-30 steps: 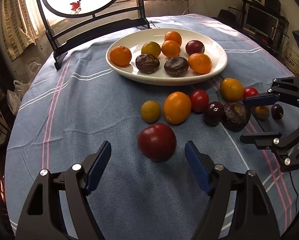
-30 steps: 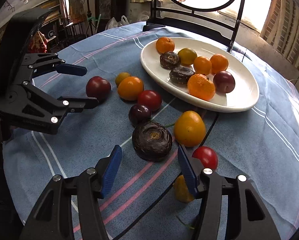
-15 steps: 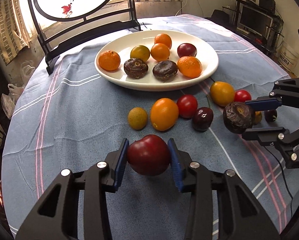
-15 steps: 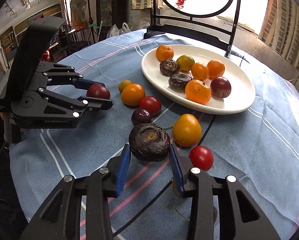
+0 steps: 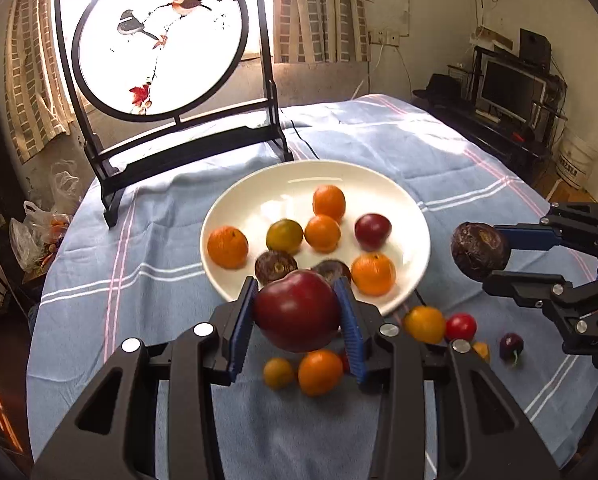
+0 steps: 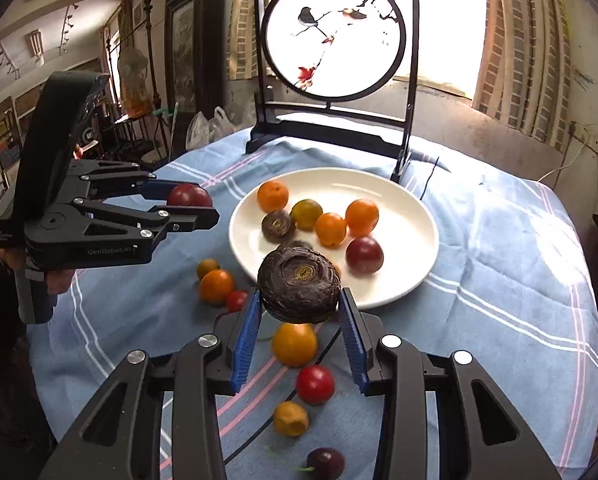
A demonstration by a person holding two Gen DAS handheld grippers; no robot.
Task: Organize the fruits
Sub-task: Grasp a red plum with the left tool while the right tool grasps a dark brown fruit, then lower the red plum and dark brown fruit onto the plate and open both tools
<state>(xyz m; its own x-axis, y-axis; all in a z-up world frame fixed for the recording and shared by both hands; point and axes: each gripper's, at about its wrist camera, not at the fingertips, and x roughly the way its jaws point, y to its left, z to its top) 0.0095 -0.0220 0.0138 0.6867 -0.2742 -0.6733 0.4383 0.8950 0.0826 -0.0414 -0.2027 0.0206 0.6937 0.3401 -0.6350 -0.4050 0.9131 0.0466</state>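
My left gripper (image 5: 297, 314) is shut on a dark red plum (image 5: 297, 310) and holds it in the air near the front rim of the white plate (image 5: 259, 192). My right gripper (image 6: 299, 312) is shut on a dark wrinkled passion fruit (image 6: 299, 286), lifted above the table near the plate (image 6: 411, 208); it also shows in the left wrist view (image 5: 479, 250). The plate holds several oranges, a plum (image 5: 373, 231) and passion fruits. Loose fruits lie on the blue cloth: an orange (image 6: 294, 343), a red tomato (image 6: 315, 383), a small yellow fruit (image 6: 291, 418) and a dark cherry (image 6: 325, 463).
A round painted screen on a black stand (image 5: 159, 40) stands on the table behind the plate. More loose fruits (image 6: 215, 286) lie left of the plate. The round table's edges fall away at left and right; furniture and a monitor (image 5: 513, 88) stand beyond.
Both grippers closed on their fruits, the left on the plum and the right on the passion fruit, then lifted them off the cloth and carried them toward the plate.
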